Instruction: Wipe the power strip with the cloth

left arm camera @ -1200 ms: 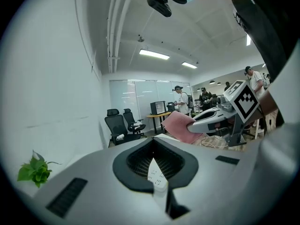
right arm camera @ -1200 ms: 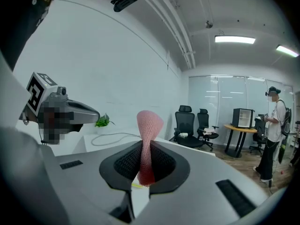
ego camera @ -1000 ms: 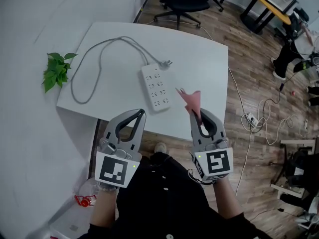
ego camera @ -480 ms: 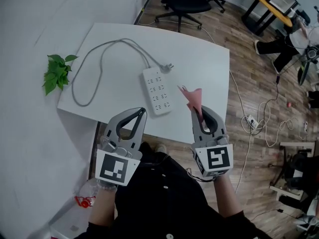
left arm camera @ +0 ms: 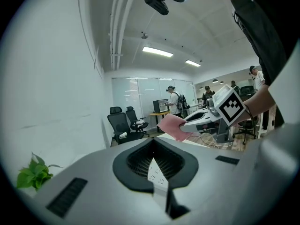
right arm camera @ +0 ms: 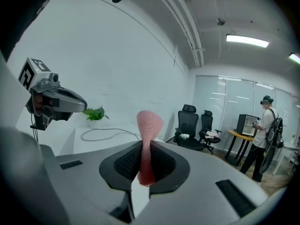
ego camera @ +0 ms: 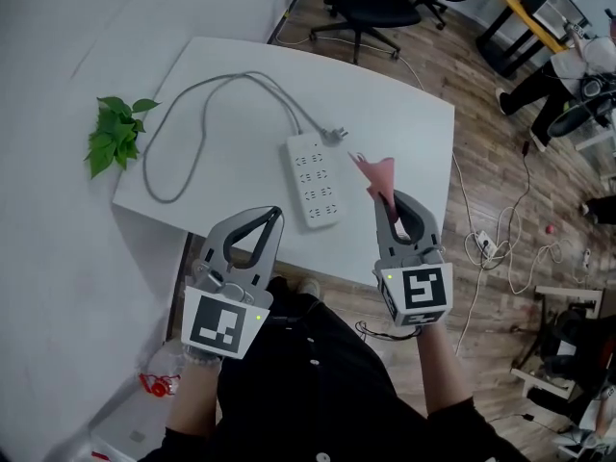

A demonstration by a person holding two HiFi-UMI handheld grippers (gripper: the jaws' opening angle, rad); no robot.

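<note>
The white power strip (ego camera: 313, 181) lies on the white table (ego camera: 404, 114), its grey cable (ego camera: 192, 104) looping left and its plug (ego camera: 337, 136) resting by its far end. My right gripper (ego camera: 390, 198) is shut on a pink cloth (ego camera: 374, 173), held above the table's near edge just right of the strip. In the right gripper view the cloth (right arm camera: 149, 137) stands up from between the jaws. My left gripper (ego camera: 272, 216) is shut on nothing, near the table's front edge, left of the strip. Through its jaws in the left gripper view the strip (left arm camera: 157, 172) shows.
A green plant (ego camera: 115, 135) sits at the table's left corner. Black office chairs (ego camera: 371, 3) stand beyond the table. Loose cables (ego camera: 491, 243) lie on the wooden floor to the right, where a person (ego camera: 568, 80) stands. A wall runs along the left.
Both grippers have edged a little forward toward the table. The cloth stays clamped in the right gripper. The strip has not moved.
</note>
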